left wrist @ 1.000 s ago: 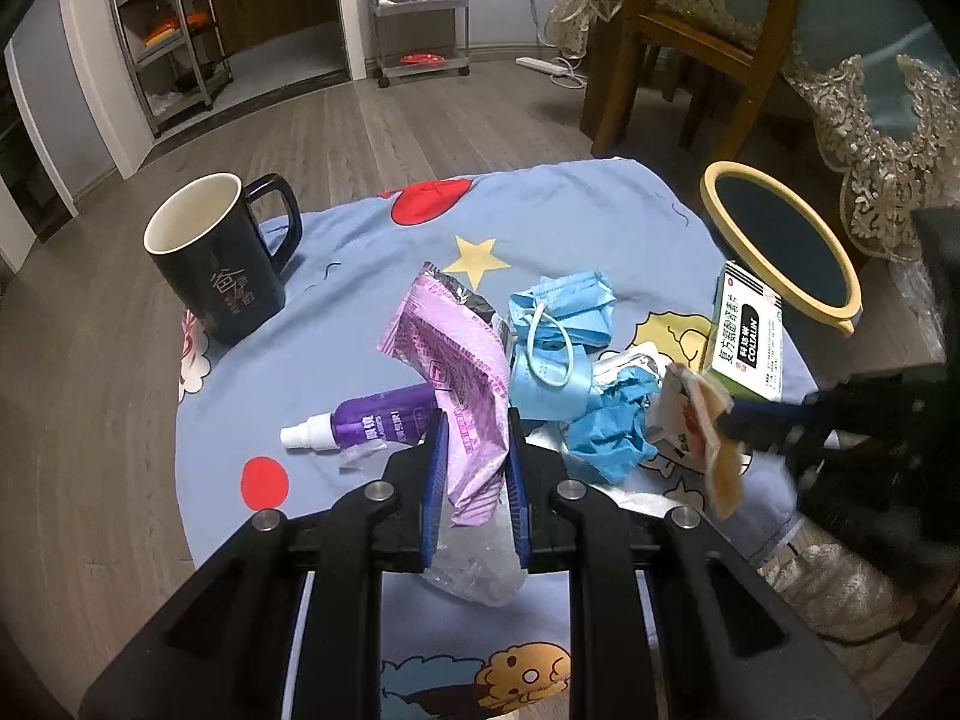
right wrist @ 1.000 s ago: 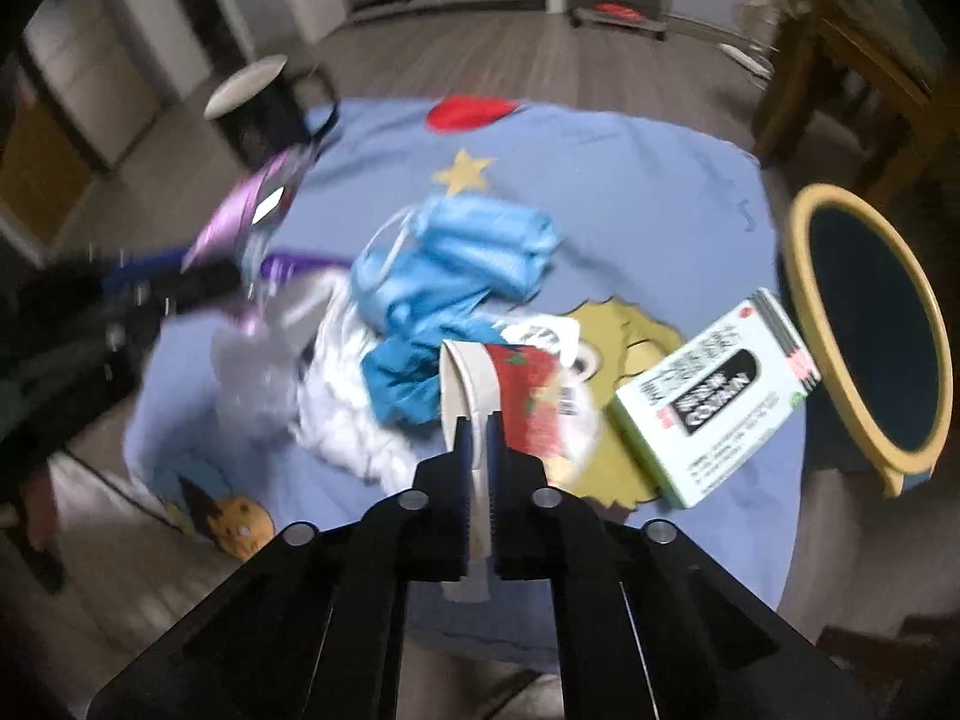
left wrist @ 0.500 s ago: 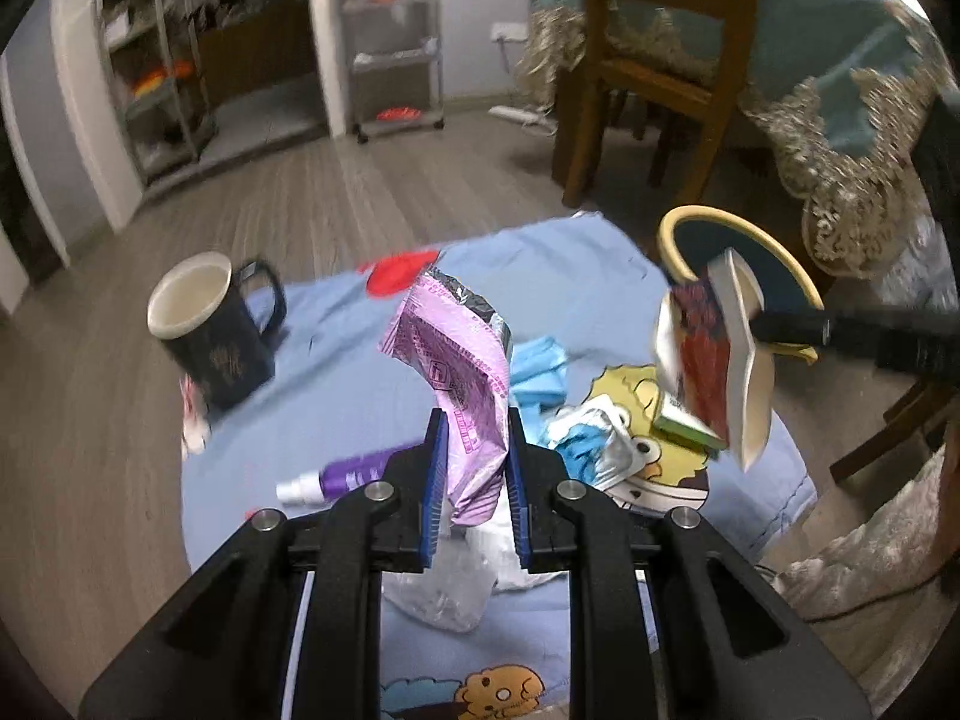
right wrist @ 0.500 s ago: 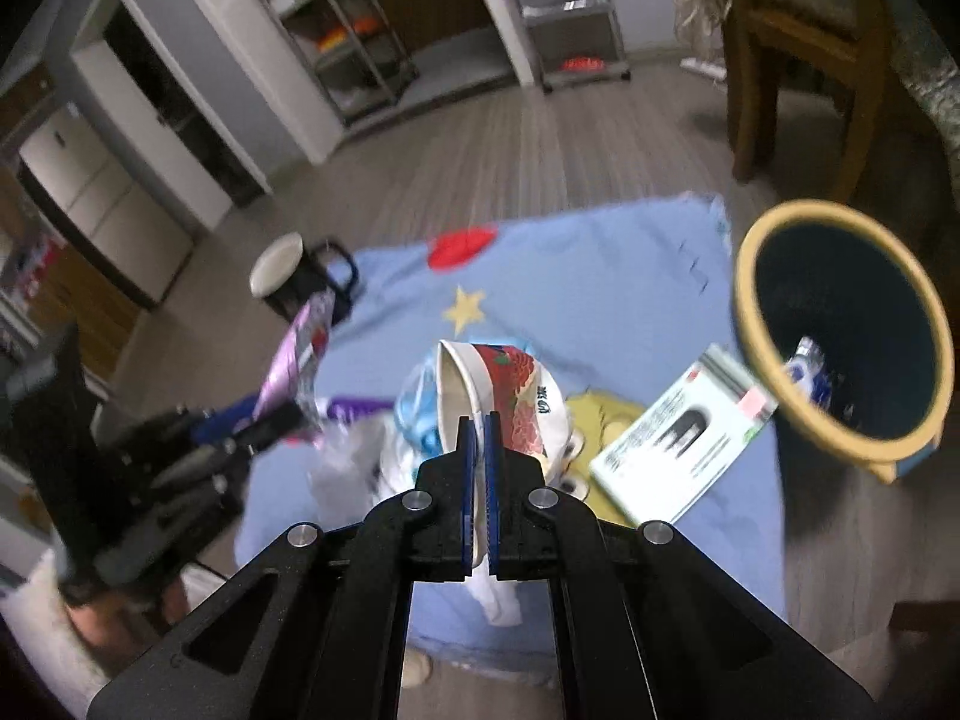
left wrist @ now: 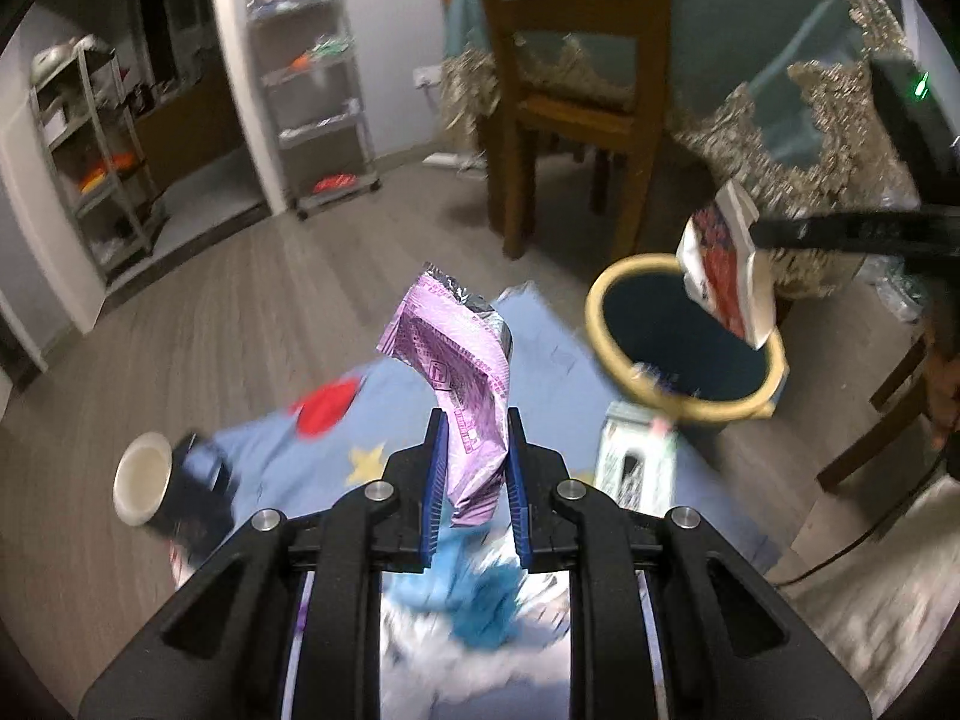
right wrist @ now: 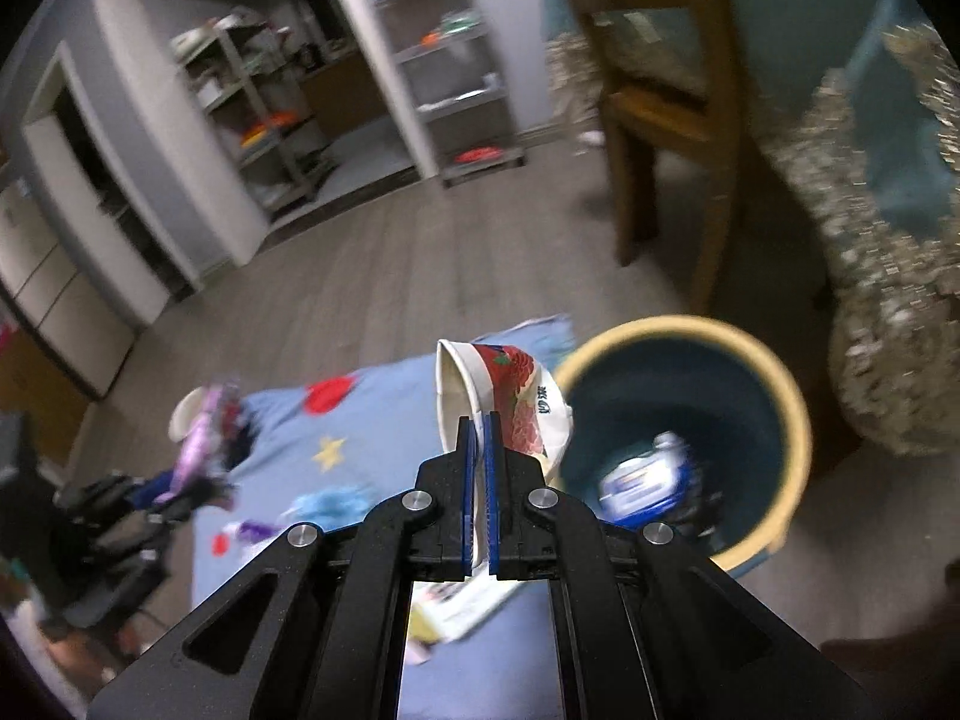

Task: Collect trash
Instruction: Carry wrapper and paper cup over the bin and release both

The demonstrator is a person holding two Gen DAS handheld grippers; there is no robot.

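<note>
Your left gripper (left wrist: pixel 474 468) has its fingers clenched on a crumpled purple snack wrapper (left wrist: pixel 459 372), which stands up out of the grip above the low table (left wrist: pixel 288 450) with its blue cartoon cloth. Your right gripper (right wrist: pixel 479 480) has its fingers squeezed tight on the wall of a crushed paper cup (right wrist: pixel 504 402), white with a red print. In the left wrist view that cup (left wrist: pixel 723 276) hangs over the near right rim of the trash bin (left wrist: pixel 612 294), a dark blue bucket with a yellow rim that sits on the floor just off the table's right edge. In the right wrist view the bin (right wrist: pixel 786 414) lies just right of the cup, and a blue and white packet (right wrist: pixel 645 480) lies at its bottom.

On the table remain a dark mug (left wrist: pixel 159 498) with a white inside at the left, a green and white box (left wrist: pixel 636 462) near the right edge beside the bin, and blurred blue trash (left wrist: pixel 486 594) below your left fingers. A wooden chair (left wrist: pixel 570 90) stands beyond the bin, against a larger table covered in a teal cloth with lace trim (left wrist: pixel 828 120).
</note>
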